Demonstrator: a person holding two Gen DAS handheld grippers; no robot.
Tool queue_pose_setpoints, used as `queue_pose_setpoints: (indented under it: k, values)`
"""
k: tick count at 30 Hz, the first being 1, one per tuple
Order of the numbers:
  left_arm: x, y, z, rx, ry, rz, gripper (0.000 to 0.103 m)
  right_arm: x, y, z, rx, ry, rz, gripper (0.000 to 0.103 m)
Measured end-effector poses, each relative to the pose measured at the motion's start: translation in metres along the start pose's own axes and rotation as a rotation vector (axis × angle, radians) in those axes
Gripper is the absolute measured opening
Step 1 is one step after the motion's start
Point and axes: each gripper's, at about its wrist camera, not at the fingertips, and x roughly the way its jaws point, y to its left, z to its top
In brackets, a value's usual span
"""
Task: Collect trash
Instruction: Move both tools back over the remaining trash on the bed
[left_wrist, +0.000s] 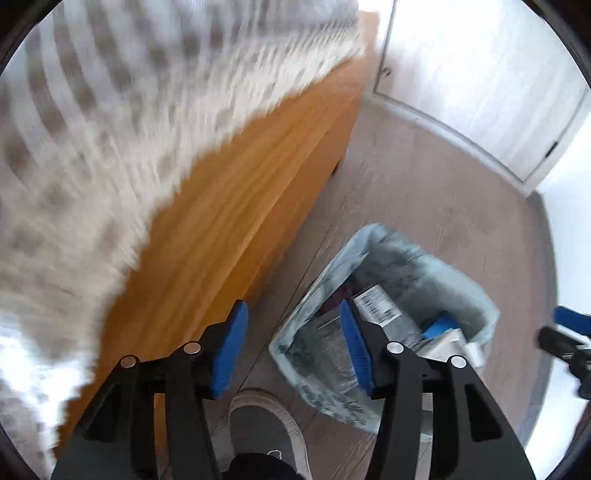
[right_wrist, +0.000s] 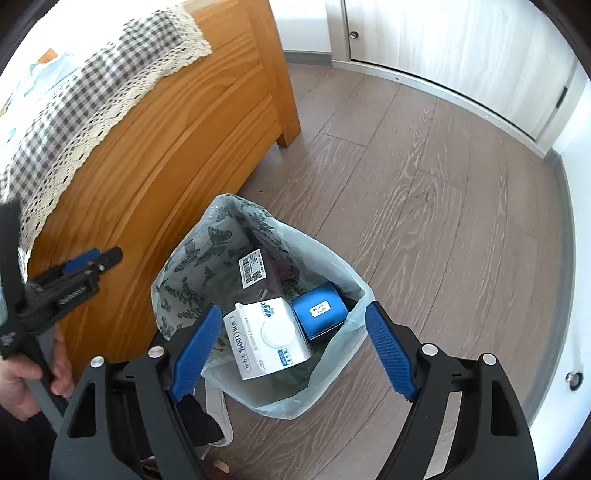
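A bin lined with a pale green patterned bag (right_wrist: 192, 258) stands on the floor beside a wooden table; it also shows in the left wrist view (left_wrist: 476, 295). Inside lie a white carton (right_wrist: 266, 338), a blue box (right_wrist: 319, 310) and a dark packet with a barcode label (right_wrist: 253, 267). My right gripper (right_wrist: 291, 343) is open and empty, directly above the bin. My left gripper (left_wrist: 291, 343) is open and empty, above the bin's left edge and the floor. The left gripper also shows at the left of the right wrist view (right_wrist: 79, 271).
A wooden table side (right_wrist: 155, 147) with a checked, lace-edged cloth (right_wrist: 74, 103) stands left of the bin. White cabinet doors (right_wrist: 443, 44) line the far wall. A grey shoe (left_wrist: 262, 421) is on the wood floor (right_wrist: 424, 184) below.
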Motion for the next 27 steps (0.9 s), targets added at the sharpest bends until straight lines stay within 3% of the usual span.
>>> queue_pose_setpoints:
  k: [3, 5, 9, 10, 17, 20, 23, 27]
  values:
    - [-0.046, 0.003, 0.009, -0.034, -0.122, -0.035, 0.069, -0.01, 0.006, 0.005, -0.009, -0.025, 0.002, 0.077]
    - [-0.075, 0.009, 0.013, -0.072, -0.17, -0.07, 0.07, -0.02, 0.014, 0.009, -0.032, -0.057, -0.004, 0.077]
    - [-0.144, 0.022, 0.012, -0.093, -0.325, -0.104, 0.086, -0.04, 0.038, 0.021, -0.105, -0.122, -0.013, 0.077]
    - [-0.157, 0.023, 0.011, -0.09, -0.362, -0.086, 0.091, -0.044, 0.046, 0.025, -0.12, -0.137, -0.014, 0.077]
    - [-0.243, 0.063, -0.005, -0.09, -0.508, 0.011, 0.095, -0.093, 0.116, 0.049, -0.234, -0.309, 0.033, 0.077]
    - [-0.28, 0.09, -0.017, -0.121, -0.567, 0.098, 0.096, -0.121, 0.161, 0.054, -0.321, -0.408, 0.078, 0.077]
    - [-0.32, 0.135, -0.03, -0.187, -0.608, 0.184, 0.096, -0.144, 0.21, 0.055, -0.406, -0.483, 0.155, 0.085]
    - [-0.367, 0.204, -0.055, -0.332, -0.62, 0.291, 0.096, -0.168, 0.278, 0.046, -0.538, -0.539, 0.264, 0.085]
